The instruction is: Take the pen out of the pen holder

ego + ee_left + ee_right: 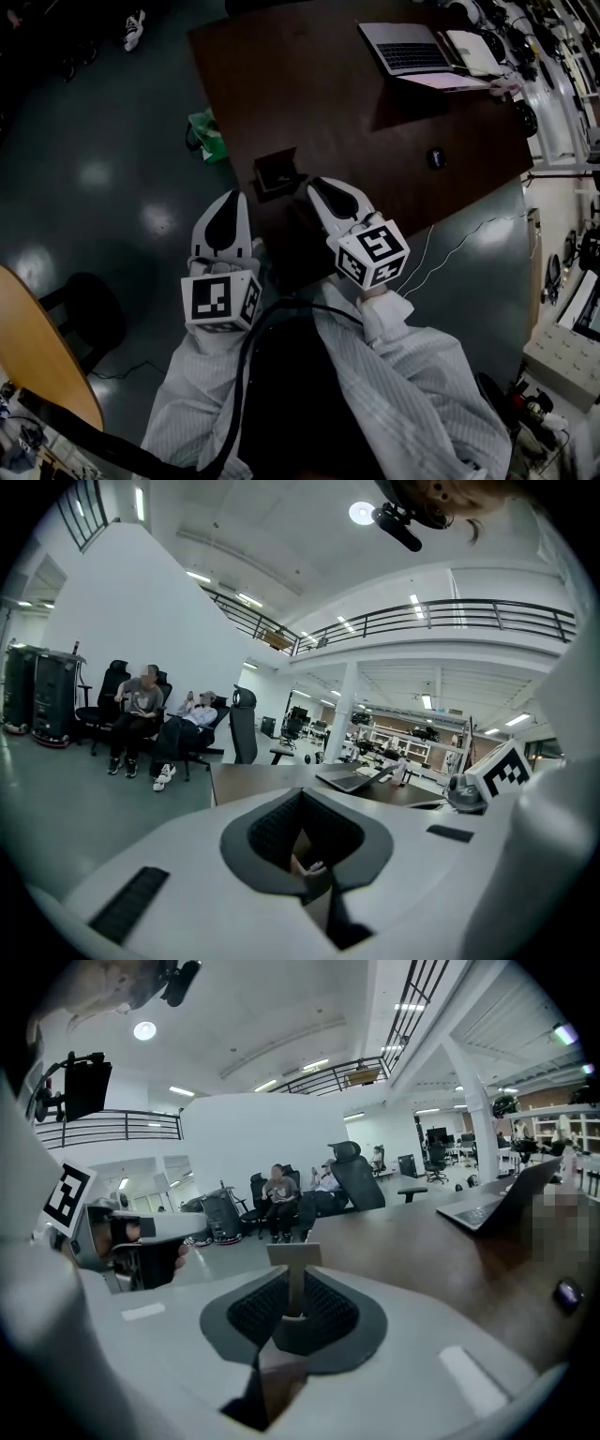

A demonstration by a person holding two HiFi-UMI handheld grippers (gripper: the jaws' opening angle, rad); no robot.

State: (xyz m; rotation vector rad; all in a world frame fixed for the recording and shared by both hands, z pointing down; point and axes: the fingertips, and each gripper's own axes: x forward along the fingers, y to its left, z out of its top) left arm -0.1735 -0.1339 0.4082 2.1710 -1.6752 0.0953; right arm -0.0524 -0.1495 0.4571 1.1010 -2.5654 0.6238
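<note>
The pen holder (pixel 277 173) is a small dark square box at the near corner of the brown table (pixel 375 122). I cannot make out a pen in it in the head view. My left gripper (pixel 230 195) hangs just left of the holder and below it, off the table's edge, jaws together and empty. My right gripper (pixel 315 184) points at the holder's right side, with its tips a narrow crack apart and nothing between them. In the right gripper view the holder (pixel 293 1253) stands straight ahead past the tips. A pale pen tip (pixel 314 865) shows through the left jaws' window.
An open laptop (pixel 412 47) and white papers (pixel 473 52) lie at the table's far end, and a small dark object (pixel 436 157) lies near its right edge. A green bag (pixel 206 131) sits on the floor to the left. Seated people (pixel 141 714) are far off.
</note>
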